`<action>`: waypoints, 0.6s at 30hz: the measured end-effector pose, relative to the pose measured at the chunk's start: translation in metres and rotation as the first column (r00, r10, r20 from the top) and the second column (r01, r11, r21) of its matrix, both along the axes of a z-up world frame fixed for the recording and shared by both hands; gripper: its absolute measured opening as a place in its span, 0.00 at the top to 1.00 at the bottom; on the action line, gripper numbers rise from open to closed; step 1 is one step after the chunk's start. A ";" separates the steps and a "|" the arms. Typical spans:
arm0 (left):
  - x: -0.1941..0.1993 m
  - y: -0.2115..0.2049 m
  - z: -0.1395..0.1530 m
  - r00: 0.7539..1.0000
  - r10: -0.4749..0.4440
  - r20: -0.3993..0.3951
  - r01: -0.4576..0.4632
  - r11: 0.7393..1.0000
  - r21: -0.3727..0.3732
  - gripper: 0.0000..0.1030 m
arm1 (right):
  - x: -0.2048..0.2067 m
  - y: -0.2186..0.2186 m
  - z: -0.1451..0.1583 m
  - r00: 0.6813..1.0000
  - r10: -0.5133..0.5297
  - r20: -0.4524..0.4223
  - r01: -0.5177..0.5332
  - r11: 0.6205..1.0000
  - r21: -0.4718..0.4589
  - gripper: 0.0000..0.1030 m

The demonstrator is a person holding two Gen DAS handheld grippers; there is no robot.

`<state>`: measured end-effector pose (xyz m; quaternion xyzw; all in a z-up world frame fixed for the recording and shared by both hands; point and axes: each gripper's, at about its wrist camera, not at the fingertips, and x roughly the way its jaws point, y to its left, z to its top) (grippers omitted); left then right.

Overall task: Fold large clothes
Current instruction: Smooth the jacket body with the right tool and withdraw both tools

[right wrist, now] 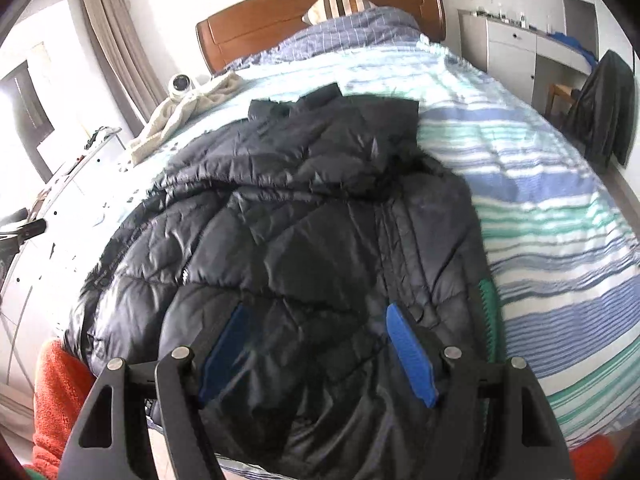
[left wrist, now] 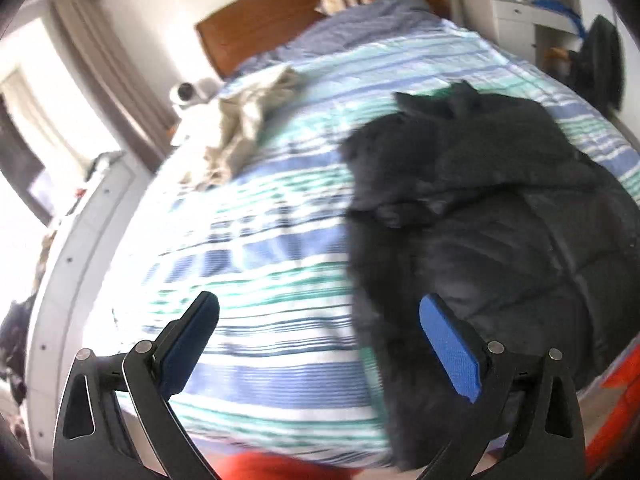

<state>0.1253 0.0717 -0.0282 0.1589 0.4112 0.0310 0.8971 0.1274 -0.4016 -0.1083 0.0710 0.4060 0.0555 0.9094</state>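
Bed (right wrist: 560,184) filling both views, striped blue, green and white cover, wooden headboard (right wrist: 280,20) at far end, striped pillow (right wrist: 340,0) against it. Black quilted puffer jacket (right wrist: 300,220) spread flat on the cover, collar toward headboard, hem at near edge; a green strip showing along its right edge in the right wrist view. Same jacket (left wrist: 500,220) on right half of the left wrist view, blurred. Beige crumpled cloth (left wrist: 248,124) near far left edge of bed, well apart from jacket. White dome camera (right wrist: 181,85) just beside that cloth. Dark garment (right wrist: 604,104) hanging at right by white cabinets (right wrist: 512,52). Orange fabric (right wrist: 60,400) at near bottom edge. Right gripper (right wrist: 316,352) over lower jacket, jaws released, wide apart, nothing pinched. Left gripper (left wrist: 320,348) over bare cover at jacket's left edge, jaws spread wide, holding nothing.
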 end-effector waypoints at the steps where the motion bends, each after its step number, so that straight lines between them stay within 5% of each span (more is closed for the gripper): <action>1: -0.003 0.006 0.001 1.000 0.002 -0.005 -0.002 1.000 -0.024 0.01 | -0.001 -0.002 0.002 1.000 0.001 0.004 -0.001 1.000 -0.005 0.28; 7: -0.013 0.023 -0.076 0.984 0.030 -0.173 -0.088 0.936 -0.342 0.01 | -0.009 -0.027 0.006 0.999 -0.029 -0.034 0.025 0.994 -0.110 0.28; 13: -0.022 0.031 -0.118 0.972 0.044 -0.232 -0.135 0.909 -0.394 0.01 | -0.027 -0.084 0.005 0.985 -0.114 -0.133 0.092 0.983 -0.161 0.28; 18: -0.013 0.027 -0.141 0.960 -0.022 -0.278 -0.109 0.887 -0.448 0.01 | -0.028 -0.103 -0.029 0.963 -0.059 -0.264 0.075 0.996 0.052 0.26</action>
